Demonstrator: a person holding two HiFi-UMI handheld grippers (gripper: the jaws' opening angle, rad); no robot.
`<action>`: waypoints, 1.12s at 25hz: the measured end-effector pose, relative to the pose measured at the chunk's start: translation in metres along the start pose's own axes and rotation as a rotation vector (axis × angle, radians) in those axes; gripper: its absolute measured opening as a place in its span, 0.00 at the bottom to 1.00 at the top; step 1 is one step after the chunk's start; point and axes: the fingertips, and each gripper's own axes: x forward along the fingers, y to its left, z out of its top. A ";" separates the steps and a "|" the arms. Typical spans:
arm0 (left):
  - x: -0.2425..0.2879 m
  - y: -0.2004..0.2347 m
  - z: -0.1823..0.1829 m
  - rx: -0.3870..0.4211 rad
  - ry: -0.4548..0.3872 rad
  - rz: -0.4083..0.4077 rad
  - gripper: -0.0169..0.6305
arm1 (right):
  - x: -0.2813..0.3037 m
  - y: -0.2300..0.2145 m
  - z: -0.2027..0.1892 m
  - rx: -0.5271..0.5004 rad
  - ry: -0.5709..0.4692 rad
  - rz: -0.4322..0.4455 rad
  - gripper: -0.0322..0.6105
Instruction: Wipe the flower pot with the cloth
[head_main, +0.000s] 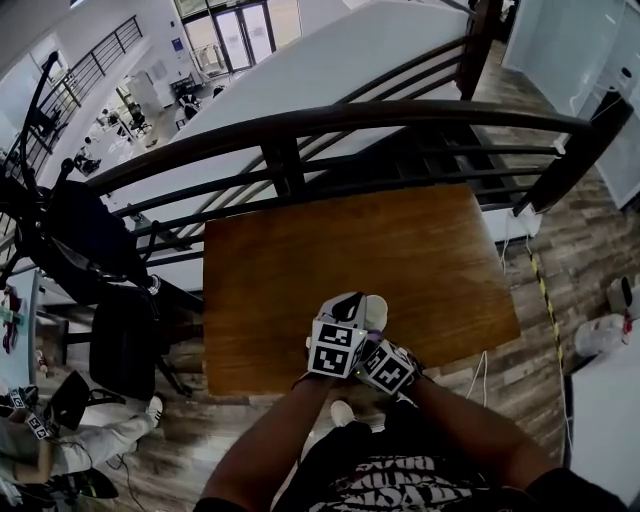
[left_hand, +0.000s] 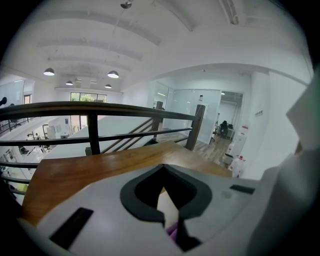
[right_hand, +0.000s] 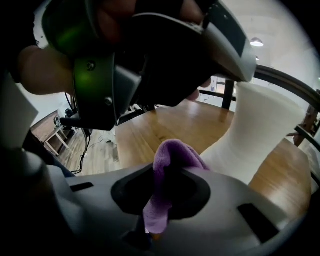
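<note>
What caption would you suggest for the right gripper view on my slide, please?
Right tongs clamp a purple cloth beside the white flower pot on the wooden table.

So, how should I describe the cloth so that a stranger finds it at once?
Find the wooden table by the dark railing, then the white flower pot at its near edge. The cloth is the small purple fold pinched in the right gripper's jaws beside the pot, the only purple, soft thing there.
</note>
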 end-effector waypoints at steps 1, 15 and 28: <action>0.000 -0.001 0.000 0.003 0.000 0.002 0.03 | -0.001 -0.001 -0.003 0.004 0.003 0.001 0.11; 0.004 0.001 -0.021 -0.033 0.037 0.055 0.03 | -0.053 -0.043 -0.079 0.114 0.065 -0.062 0.11; 0.001 -0.007 -0.032 -0.064 0.049 0.080 0.03 | -0.084 -0.135 -0.053 0.065 0.011 -0.184 0.11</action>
